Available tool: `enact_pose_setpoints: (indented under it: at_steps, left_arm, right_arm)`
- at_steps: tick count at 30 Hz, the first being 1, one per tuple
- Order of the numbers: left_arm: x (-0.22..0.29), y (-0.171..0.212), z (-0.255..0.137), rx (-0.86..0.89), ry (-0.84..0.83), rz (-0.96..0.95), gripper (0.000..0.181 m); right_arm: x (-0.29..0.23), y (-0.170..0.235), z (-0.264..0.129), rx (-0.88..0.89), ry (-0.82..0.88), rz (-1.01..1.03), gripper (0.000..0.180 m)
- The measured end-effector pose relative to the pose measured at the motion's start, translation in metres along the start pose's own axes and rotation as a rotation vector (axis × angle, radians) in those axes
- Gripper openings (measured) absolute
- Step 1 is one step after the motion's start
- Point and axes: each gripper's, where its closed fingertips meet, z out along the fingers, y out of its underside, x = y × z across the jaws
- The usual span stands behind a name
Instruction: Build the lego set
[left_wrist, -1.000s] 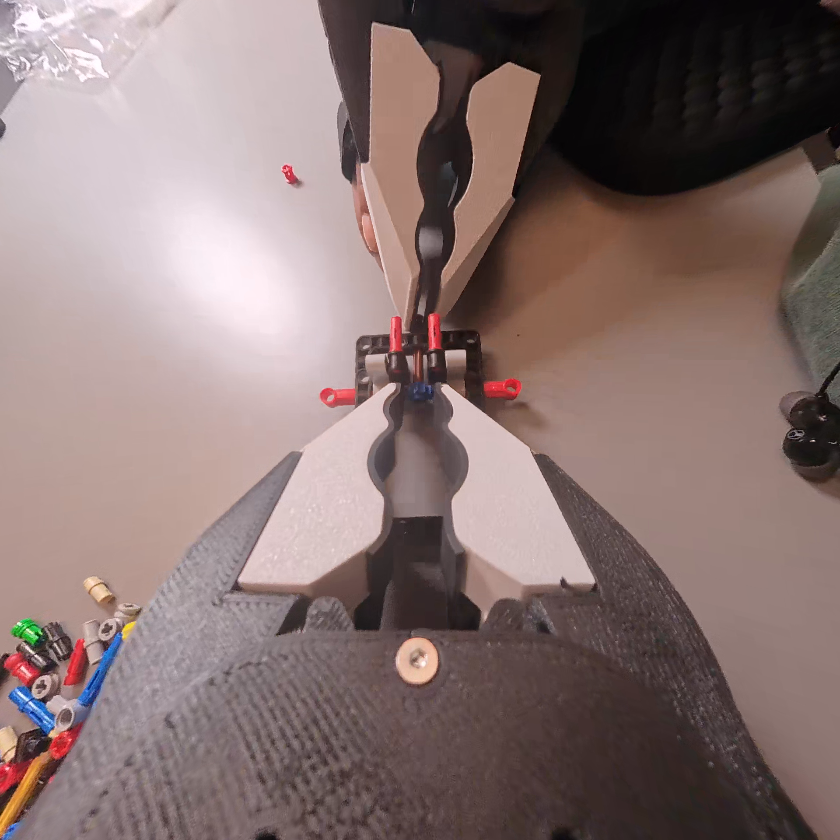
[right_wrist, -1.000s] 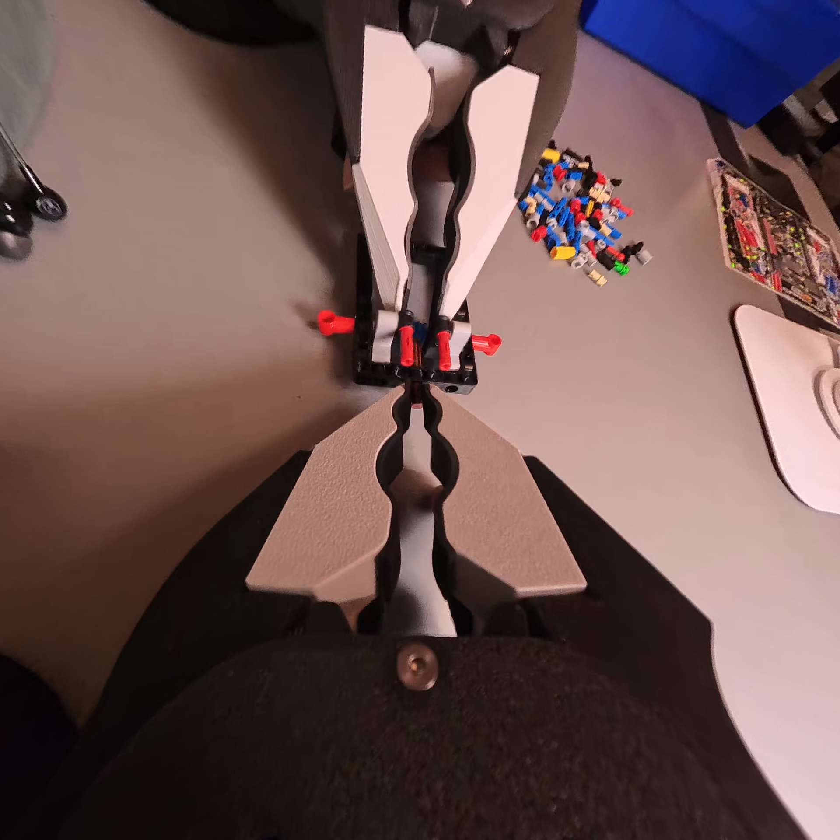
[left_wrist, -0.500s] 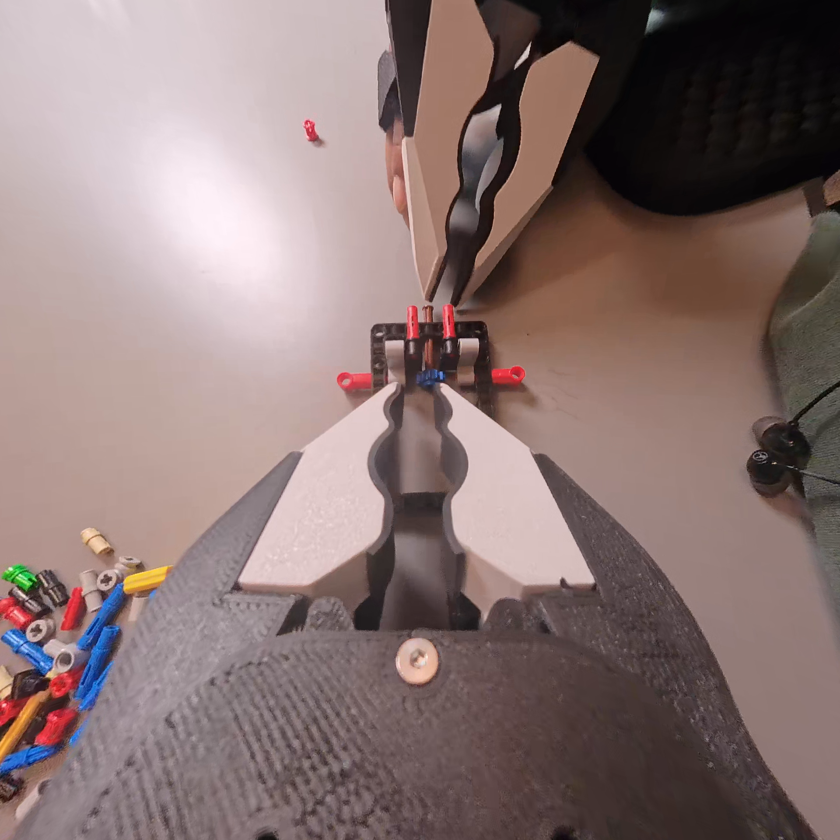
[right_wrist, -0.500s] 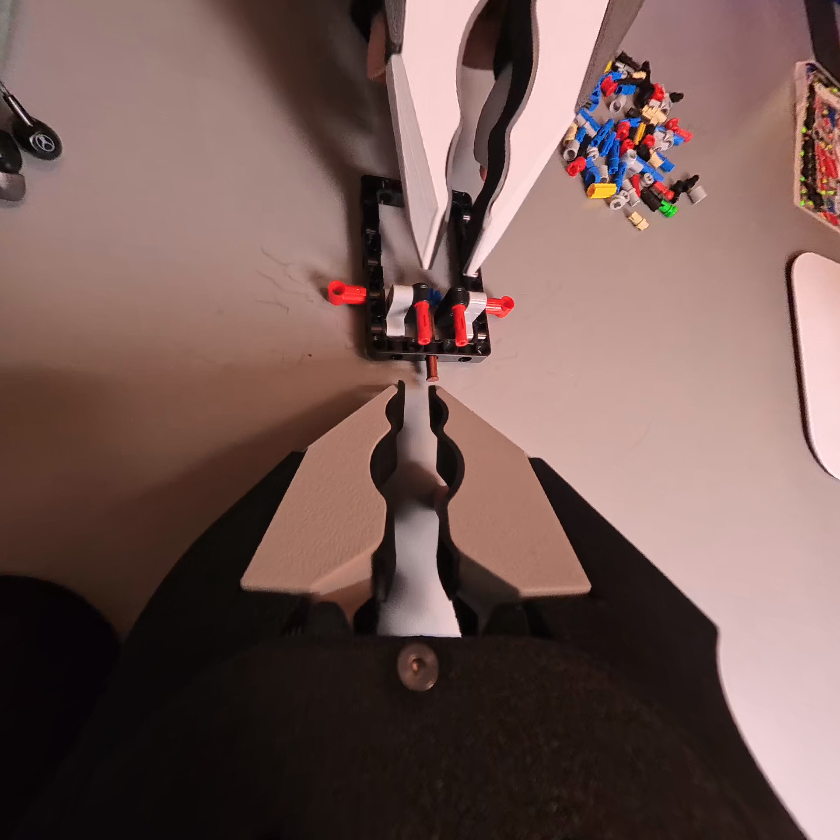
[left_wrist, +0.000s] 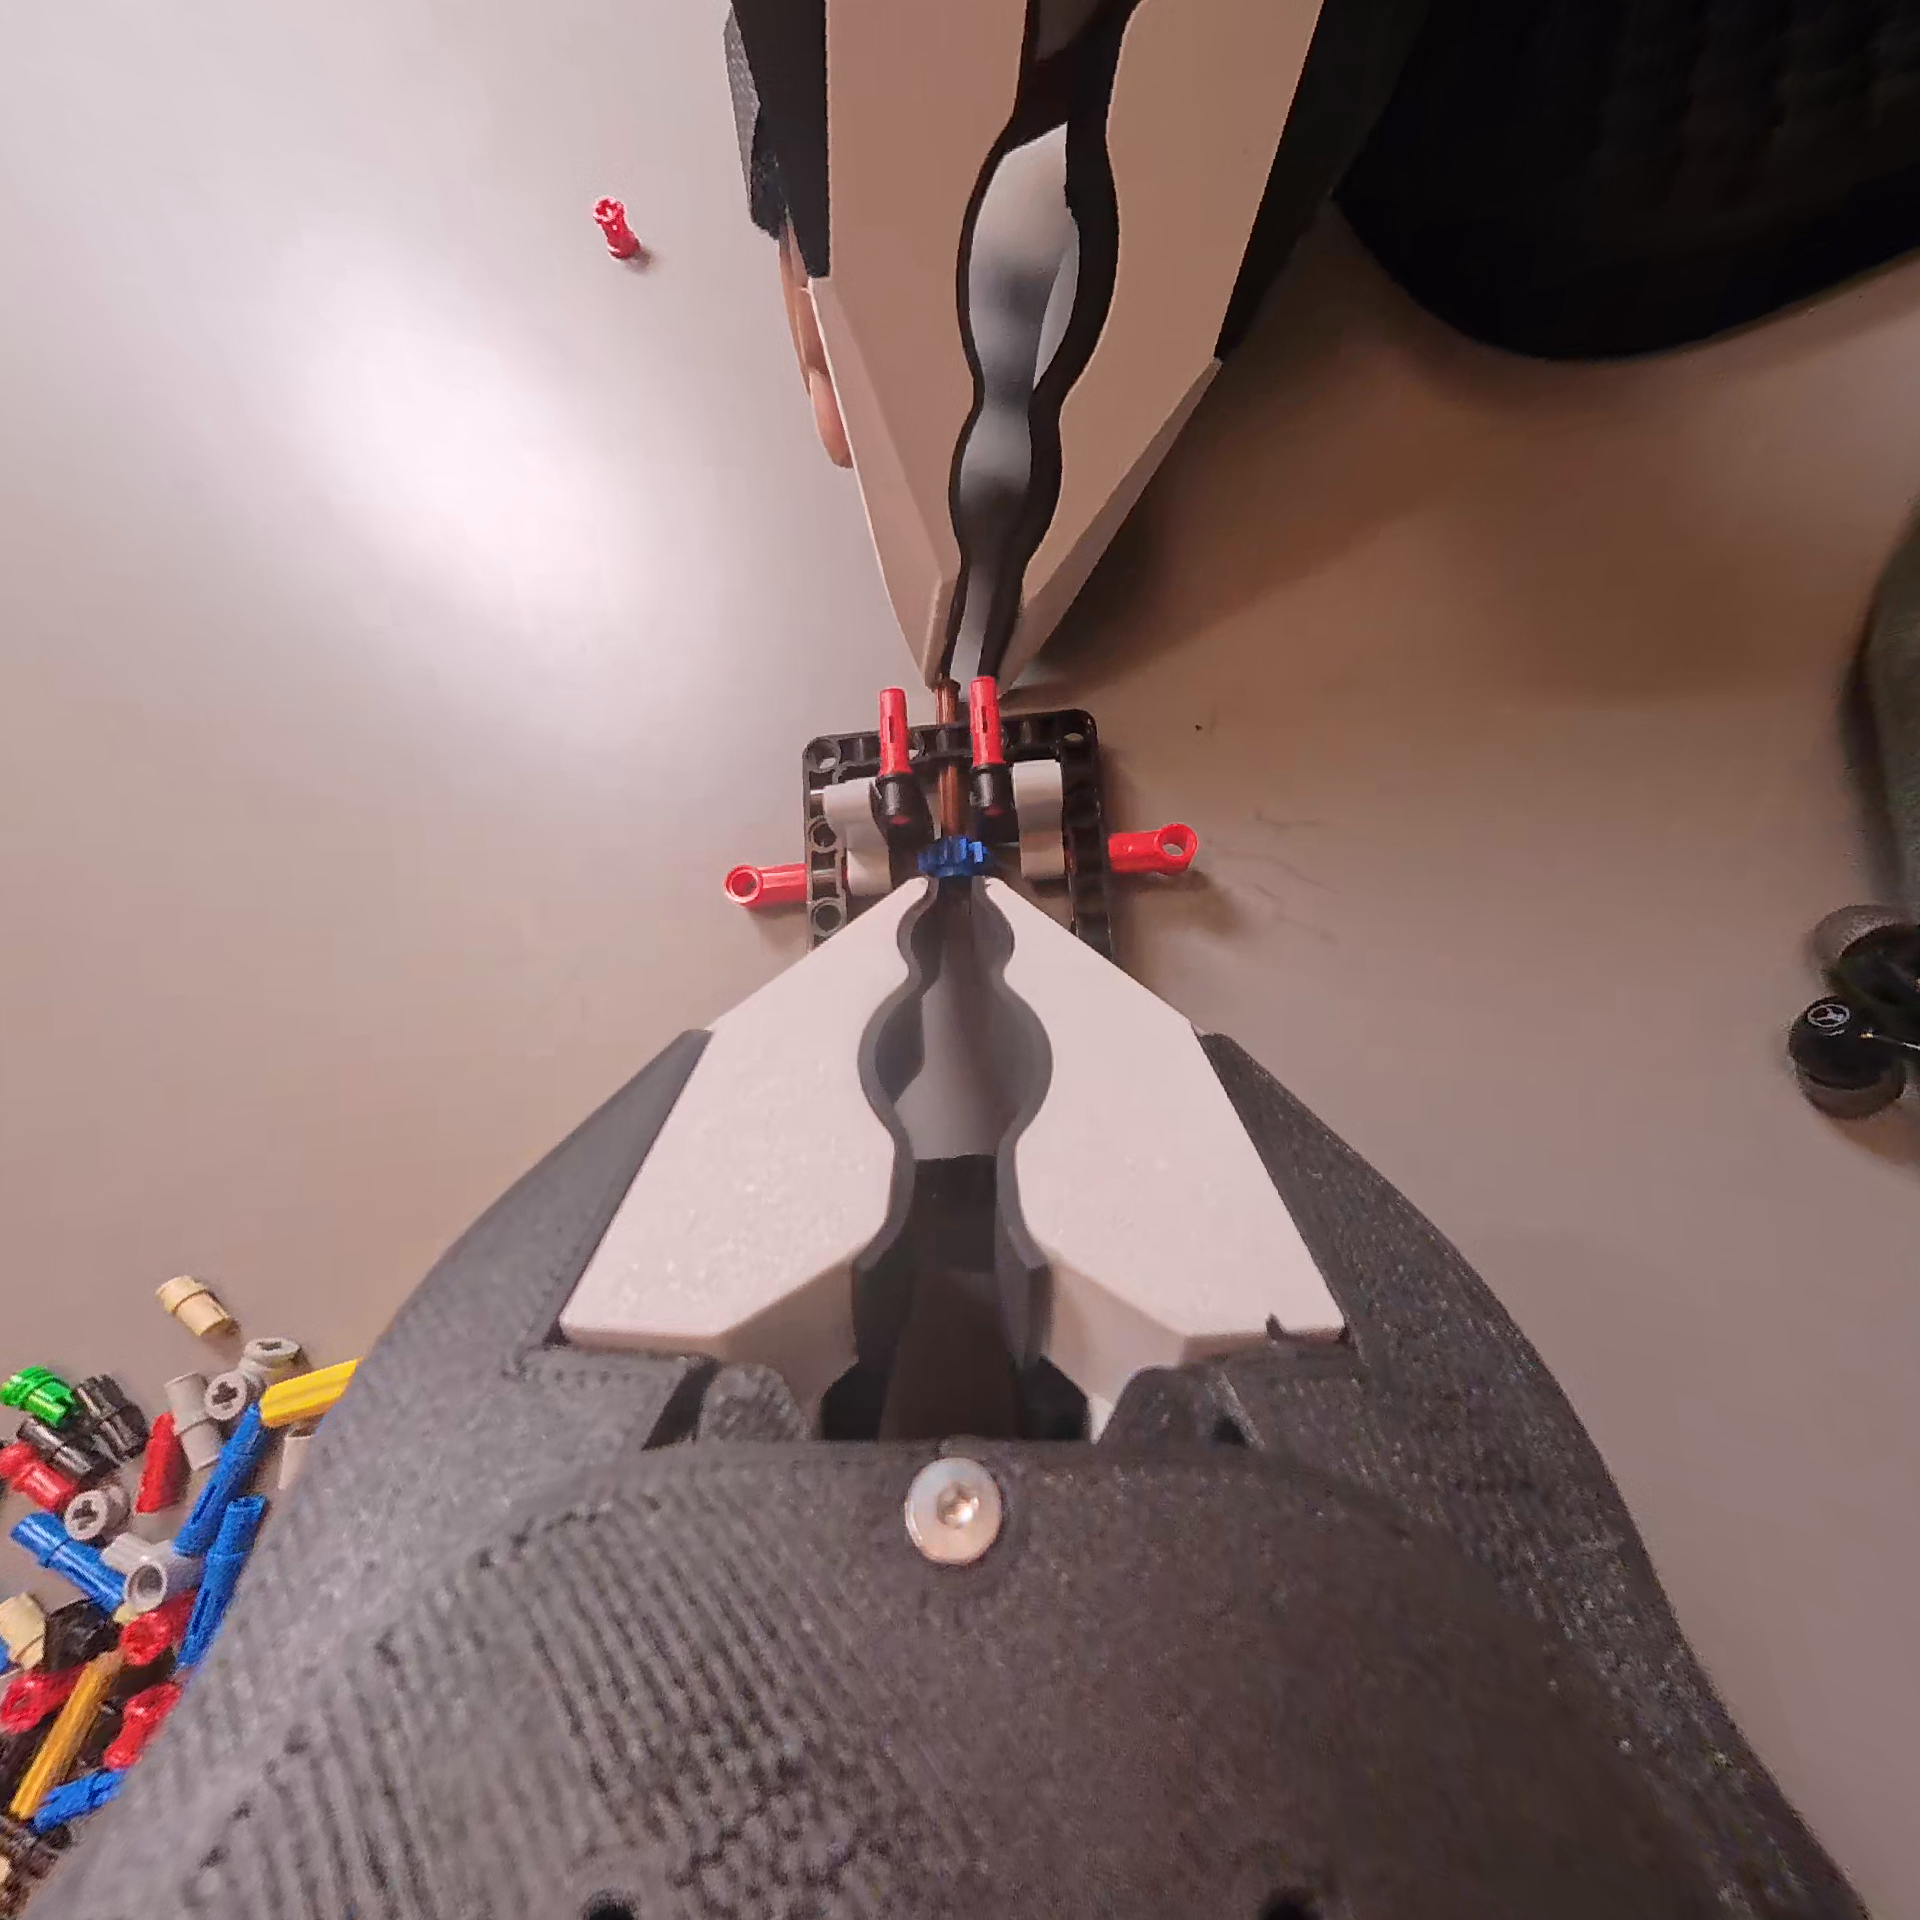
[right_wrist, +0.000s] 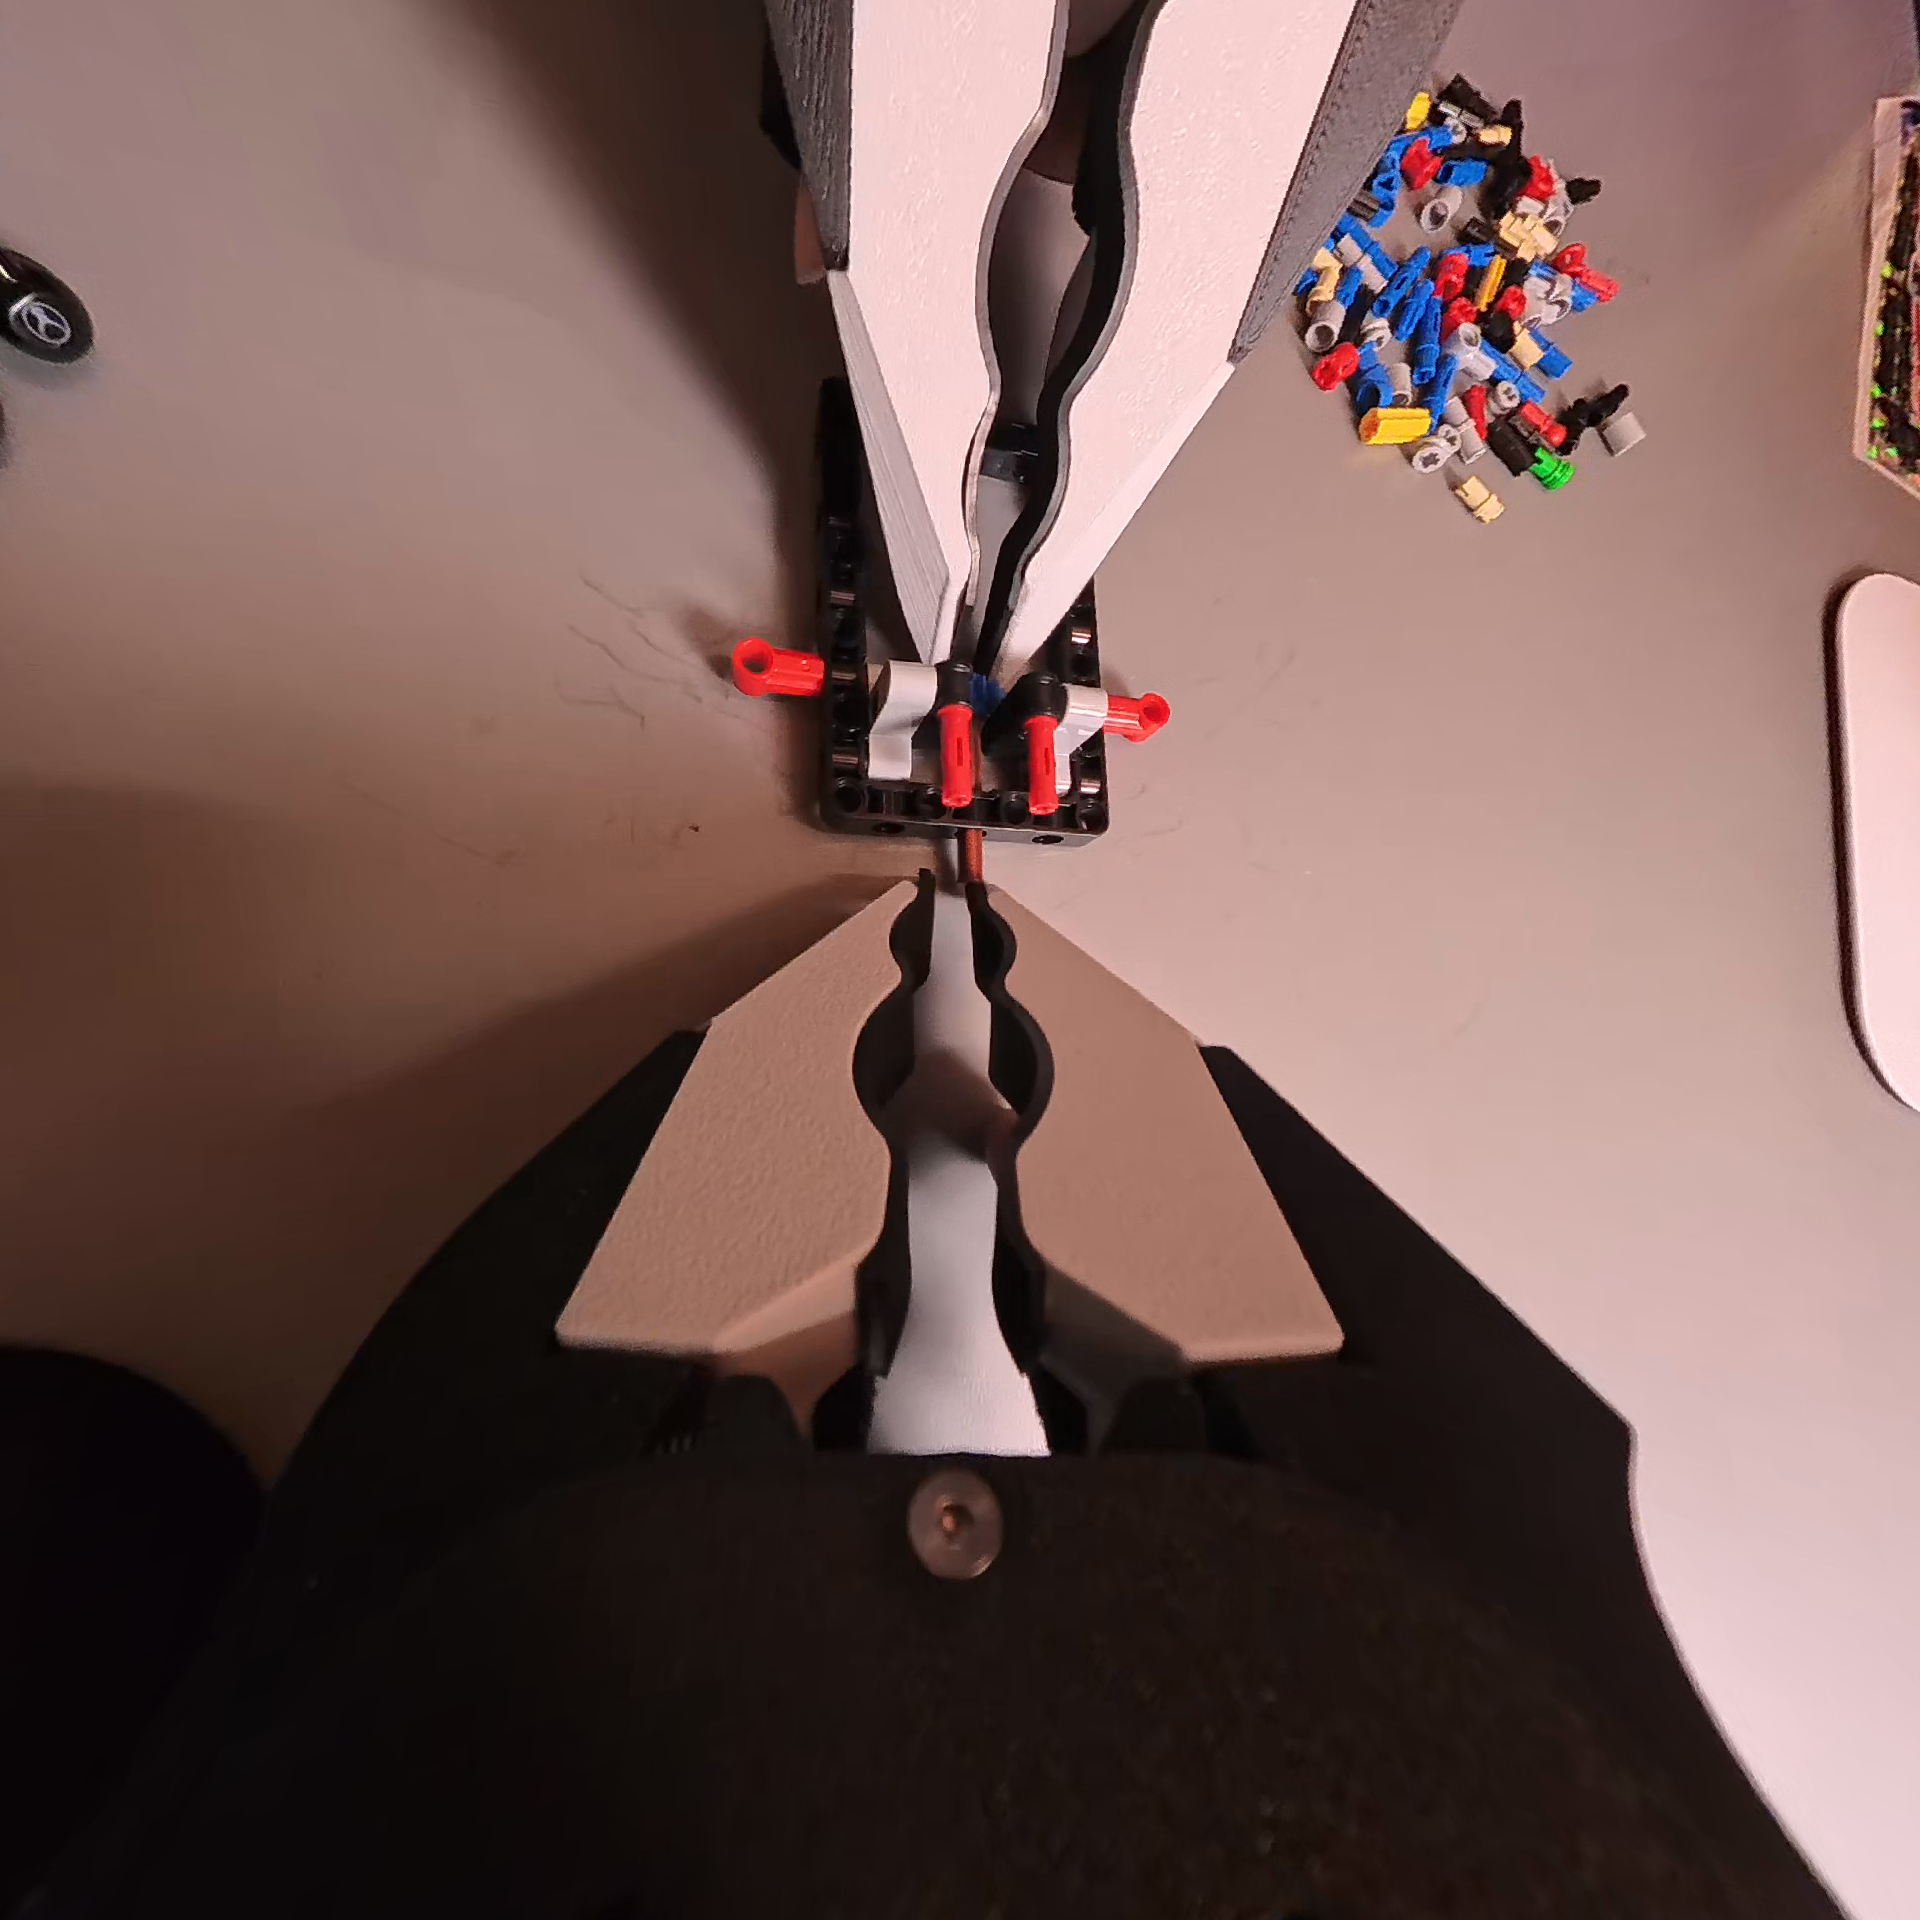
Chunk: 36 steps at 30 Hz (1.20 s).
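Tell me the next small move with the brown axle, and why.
Probably push the brown axle further into the black frame with the right hand-held gripper: its end still protrudes from the frame, while the left hand-held gripper sits at the blue gear.

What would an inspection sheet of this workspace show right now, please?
Surface: smooth grey tabletop, faint scratches beside the build.
Job's things: black rectangular Lego frame carrying red pins, grey connectors, a small blue gear and a thin brown axle poking out towards the right gripper.
Clutter: heap of small multicoloured Lego parts; one stray red pin.
Grippers: left gripper tips at the gear, grasp unclear; right gripper slightly open, axle end beside one fingertip.
Cables: thin wire on black earbuds.
Surroundings: printed booklet, white pad, green cloth, dark knitted garment.
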Motion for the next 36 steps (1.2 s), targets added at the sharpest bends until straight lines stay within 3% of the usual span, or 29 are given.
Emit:
enact_pose_setpoints:
  at_steps: [30, 36]
  left_arm:
    - [0.002, -0.007, -0.003, 0.043, -0.003, -0.009, 0.006]
    - [0.005, -0.005, 0.001, 0.035, 0.010, -0.007, 0.006]
  right_arm:
    - [0.002, -0.002, -0.010, 0.079, -0.038, 0.153, 0.008]
    - [0.002, -0.002, -0.004, 0.047, -0.034, 0.160, 0.000]
